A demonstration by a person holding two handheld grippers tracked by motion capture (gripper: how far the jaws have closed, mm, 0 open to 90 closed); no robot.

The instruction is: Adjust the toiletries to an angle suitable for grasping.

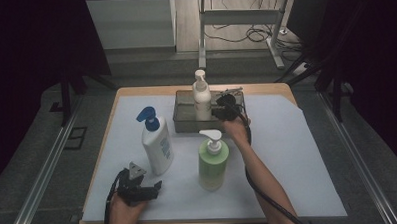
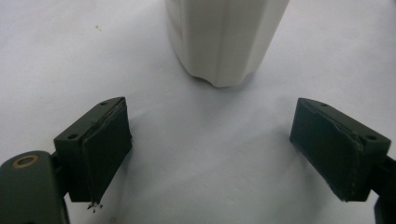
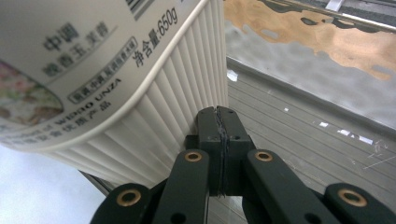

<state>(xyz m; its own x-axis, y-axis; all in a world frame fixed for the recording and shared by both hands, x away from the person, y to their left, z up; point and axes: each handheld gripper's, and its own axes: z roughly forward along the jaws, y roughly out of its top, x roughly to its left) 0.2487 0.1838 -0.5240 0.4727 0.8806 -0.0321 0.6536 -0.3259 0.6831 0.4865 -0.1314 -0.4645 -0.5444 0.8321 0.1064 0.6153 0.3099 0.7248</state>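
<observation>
Two grippers: left gripper [image 1: 139,186], nearest, jaws apart on paper before blue-pump bottle [image 1: 156,141]. Right gripper [image 3: 218,135], jaws pressed together, empty, touching ribbed cream bottle [image 1: 202,99] standing in metal tray [image 1: 182,123]. Its close view reads "650g", "WIPRO UNZA"; high view doesn't.

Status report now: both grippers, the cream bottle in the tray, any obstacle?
Left gripper open, low beside blue-capped bottle. Right gripper shut, empty, against cream bottle, which is upright in metal tray. Green bottle close to right forearm.
</observation>
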